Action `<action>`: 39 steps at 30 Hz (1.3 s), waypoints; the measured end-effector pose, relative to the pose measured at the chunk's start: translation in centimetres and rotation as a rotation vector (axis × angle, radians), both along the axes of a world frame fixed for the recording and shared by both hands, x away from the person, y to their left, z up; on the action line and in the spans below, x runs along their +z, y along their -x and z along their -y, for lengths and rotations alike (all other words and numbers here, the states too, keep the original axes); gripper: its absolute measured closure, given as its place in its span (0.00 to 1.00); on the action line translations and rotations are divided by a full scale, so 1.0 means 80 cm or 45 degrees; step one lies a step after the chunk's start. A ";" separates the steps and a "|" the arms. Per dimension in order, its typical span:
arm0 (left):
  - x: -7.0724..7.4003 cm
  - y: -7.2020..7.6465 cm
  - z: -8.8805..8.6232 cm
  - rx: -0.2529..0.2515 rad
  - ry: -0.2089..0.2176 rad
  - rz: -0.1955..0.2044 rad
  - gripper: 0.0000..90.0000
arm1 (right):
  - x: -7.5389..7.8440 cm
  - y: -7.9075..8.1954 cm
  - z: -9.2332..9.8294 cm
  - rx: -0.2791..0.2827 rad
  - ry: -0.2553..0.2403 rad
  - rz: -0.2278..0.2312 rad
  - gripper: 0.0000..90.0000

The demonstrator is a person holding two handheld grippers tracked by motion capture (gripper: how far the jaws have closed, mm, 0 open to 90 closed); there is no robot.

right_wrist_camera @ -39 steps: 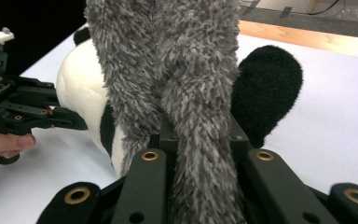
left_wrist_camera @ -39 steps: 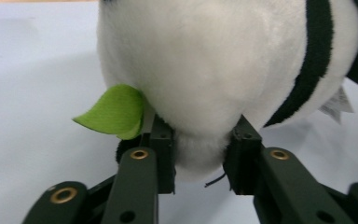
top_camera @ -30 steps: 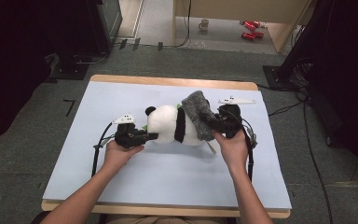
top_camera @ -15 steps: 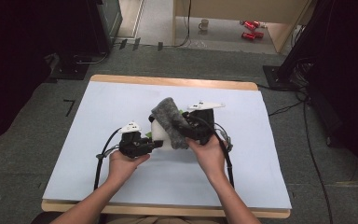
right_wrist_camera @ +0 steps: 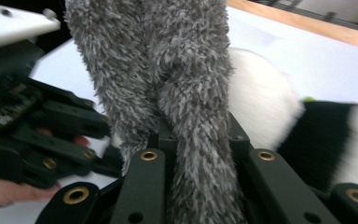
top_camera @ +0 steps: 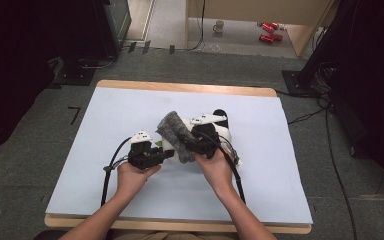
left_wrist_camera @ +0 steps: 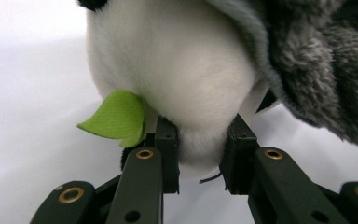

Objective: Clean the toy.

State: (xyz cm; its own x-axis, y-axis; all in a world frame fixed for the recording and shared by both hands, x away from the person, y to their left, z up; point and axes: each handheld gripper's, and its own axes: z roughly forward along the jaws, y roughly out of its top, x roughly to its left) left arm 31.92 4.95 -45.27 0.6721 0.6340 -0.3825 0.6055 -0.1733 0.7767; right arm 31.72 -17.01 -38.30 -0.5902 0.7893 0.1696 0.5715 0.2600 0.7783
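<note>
A black-and-white plush panda [top_camera: 222,131] lies near the middle of the white table [top_camera: 105,120]. A grey fuzzy cloth [top_camera: 176,134] is draped over it. My left gripper [top_camera: 166,153] is shut on the panda's white fur [left_wrist_camera: 200,93], beside a small green felt leaf [left_wrist_camera: 116,116]. My right gripper [top_camera: 187,142] is shut on the grey cloth [right_wrist_camera: 182,84], which runs between its jaws and hangs upward in the right gripper view. The panda's white and black body [right_wrist_camera: 279,112] lies behind the cloth. The two grippers are close together.
The white sheet covers a wooden-edged table [top_camera: 180,87] on grey carpet. A mug [top_camera: 219,25] and red cans [top_camera: 267,31] sit on the floor far behind. Black stands and cables [top_camera: 330,135] flank the table's right side.
Both grippers and the toy have shifted; the right gripper has swung the grey cloth leftward over the panda, toward the left gripper. The panda's black ear now shows at the right.
</note>
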 end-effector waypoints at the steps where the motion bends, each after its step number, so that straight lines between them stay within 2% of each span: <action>1: -0.001 -0.003 -0.002 0.005 0.006 -0.013 0.80 | 0.000 -0.001 0.003 -0.014 0.022 0.007 0.84; 3: -0.004 -0.008 -0.007 0.015 0.018 -0.038 0.80 | -0.002 -0.002 0.014 -0.060 0.060 0.004 0.84; 4: -0.005 -0.011 -0.009 0.010 0.025 -0.041 0.80 | -0.004 -0.004 0.022 -0.080 0.056 -0.004 0.85; 6: -0.005 -0.013 -0.008 0.001 0.030 -0.036 0.80 | -0.007 -0.008 0.040 -0.098 -0.004 -0.036 0.85; 7: -0.004 -0.014 -0.008 0.001 0.032 -0.036 0.80 | -0.007 -0.009 0.045 -0.105 -0.013 -0.042 0.85; 11: -0.006 -0.020 -0.011 -0.004 0.049 -0.060 0.80 | -0.002 -0.010 0.059 -0.136 -0.006 -0.029 0.85; 19: -0.008 -0.030 -0.016 -0.011 0.064 -0.090 0.80 | 0.002 -0.010 0.089 -0.207 -0.034 -0.026 0.85; 22: -0.009 -0.033 -0.016 -0.010 0.070 -0.102 0.80 | 0.003 -0.008 0.096 -0.244 0.005 -0.010 0.86; 27: -0.008 -0.037 -0.015 -0.011 0.077 -0.104 0.80 | 0.003 -0.006 0.115 -0.295 -0.014 -0.027 0.86; 34: -0.010 -0.040 -0.014 0.006 0.060 -0.112 0.80 | 0.008 -0.002 0.138 -0.381 -0.004 -0.039 0.87; 37: -0.010 -0.039 -0.014 0.012 0.056 -0.108 0.80 | 0.018 0.003 0.139 -0.378 -0.049 -0.026 0.87; 39: -0.010 -0.037 -0.012 0.009 0.056 -0.100 0.80 | 0.023 0.004 0.131 -0.342 -0.075 -0.016 0.87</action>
State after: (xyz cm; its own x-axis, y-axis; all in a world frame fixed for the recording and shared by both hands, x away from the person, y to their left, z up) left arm 34.87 5.95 -46.04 0.6346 0.6201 -0.4612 0.6659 -0.1358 0.7336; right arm 31.37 -27.48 -36.44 -0.3584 0.9058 0.2259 0.6233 0.0520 0.7803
